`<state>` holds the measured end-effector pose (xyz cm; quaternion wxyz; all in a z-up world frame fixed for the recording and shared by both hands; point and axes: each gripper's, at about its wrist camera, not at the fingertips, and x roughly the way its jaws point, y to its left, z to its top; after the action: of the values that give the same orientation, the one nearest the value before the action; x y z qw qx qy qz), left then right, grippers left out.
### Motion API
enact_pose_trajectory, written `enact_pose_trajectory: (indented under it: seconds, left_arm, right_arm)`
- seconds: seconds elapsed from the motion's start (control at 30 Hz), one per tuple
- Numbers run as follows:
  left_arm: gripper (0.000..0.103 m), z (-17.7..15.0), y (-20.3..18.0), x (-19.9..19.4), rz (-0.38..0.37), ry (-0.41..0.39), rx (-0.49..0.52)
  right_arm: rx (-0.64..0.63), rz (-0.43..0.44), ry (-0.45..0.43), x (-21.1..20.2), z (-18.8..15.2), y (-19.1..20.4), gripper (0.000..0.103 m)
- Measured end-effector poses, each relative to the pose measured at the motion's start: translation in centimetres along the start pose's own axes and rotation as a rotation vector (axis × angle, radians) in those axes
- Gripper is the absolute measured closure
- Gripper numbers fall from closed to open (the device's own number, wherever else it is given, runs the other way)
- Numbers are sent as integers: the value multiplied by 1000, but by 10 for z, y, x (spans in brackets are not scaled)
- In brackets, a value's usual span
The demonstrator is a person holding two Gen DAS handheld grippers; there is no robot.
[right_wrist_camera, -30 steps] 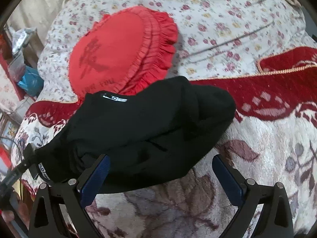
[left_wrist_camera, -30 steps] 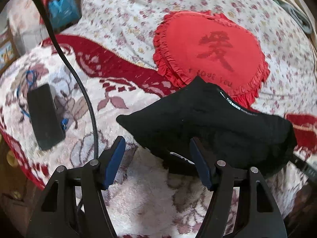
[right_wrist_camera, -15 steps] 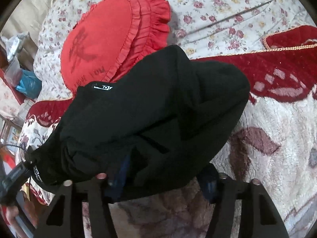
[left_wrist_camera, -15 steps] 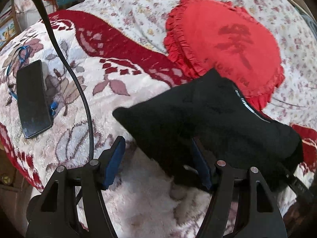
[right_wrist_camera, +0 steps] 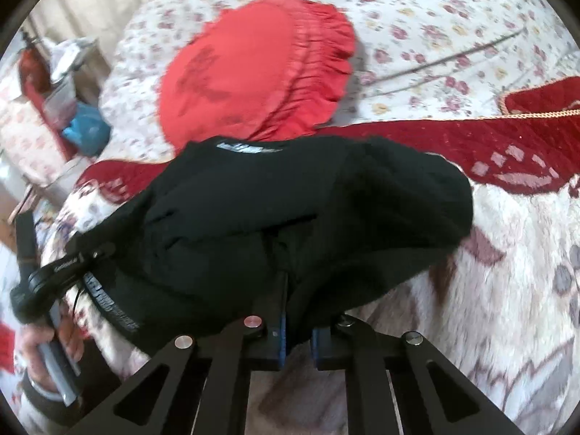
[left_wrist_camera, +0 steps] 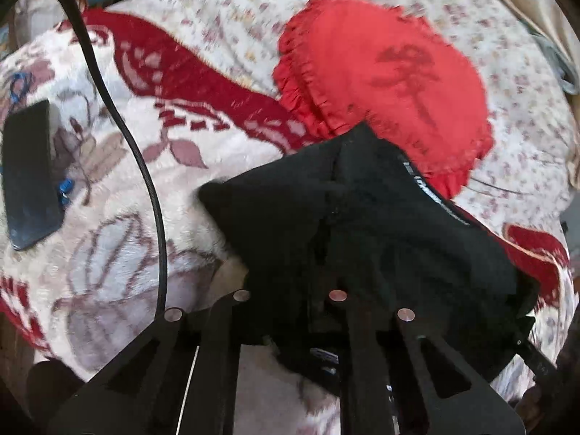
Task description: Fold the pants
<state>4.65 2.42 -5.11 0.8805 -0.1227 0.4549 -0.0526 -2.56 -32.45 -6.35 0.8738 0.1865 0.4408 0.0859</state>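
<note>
Both sets of jaws pinch the near edge of the black pants (right_wrist_camera: 290, 210): right gripper (right_wrist_camera: 297, 330) clearly clamped, left gripper (left_wrist_camera: 290, 290) buried in cloth. Beyond them the bundle overlaps the red heart cushion (left_wrist_camera: 384, 72) on the bed; a shallow bite could slip, spilling the fold.

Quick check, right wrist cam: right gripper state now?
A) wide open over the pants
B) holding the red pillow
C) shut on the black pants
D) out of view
C: the right gripper has its blue pads drawn close with a fold of the black pants pinched between them.
</note>
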Motion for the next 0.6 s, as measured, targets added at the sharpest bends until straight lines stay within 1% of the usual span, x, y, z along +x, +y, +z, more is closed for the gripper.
enact_pose_trajectory:
  seconds: [0.07, 0.13, 0.17, 0.2, 0.27, 0.33, 0.37, 0.4, 0.47, 0.53, 0.6]
  left_arm:
    - [95, -11, 2, -19, 8, -26, 29]
    - [96, -23, 6, -27, 32, -38, 49]
    - [96, -31, 12, -27, 59, -33, 52]
    - [96, -36, 17, -24, 78, -21, 44]
    - [96, -45, 31, -12, 91, 27, 2]
    - [94, -47, 38, -9, 73, 51, -13]
    - [88, -47, 39, -11, 75, 48, -9]
    - [84, -46, 40, -15, 79, 39, -3]
    - [71, -43, 41, -24, 86, 34, 2]
    - [66, -39, 43, -33, 82, 30, -3]
    - [66, -39, 39, -41, 97, 20, 9]
  right_arm:
    - [-23, 19, 12, -9, -12, 8, 95]
    - [-47, 37, 40, -14, -29, 15, 95]
    - [-47, 41, 56, -14, -38, 16, 95]
    - [-48, 39, 90, -8, -49, 15, 95]
    - [-41, 18, 144, 2, -62, 9, 94]
    - [22, 71, 131, -7, -63, -2, 86]
    - [43, 81, 121, -16, -61, -6, 72]
    - [41, 67, 97, -29, -56, -10, 59]
    - [5, 5, 43, -51, -49, -13, 53]
    - [-36, -76, -12, -70, -37, -16, 52]
    - [-72, -125, -51, -76, -22, -17, 51]
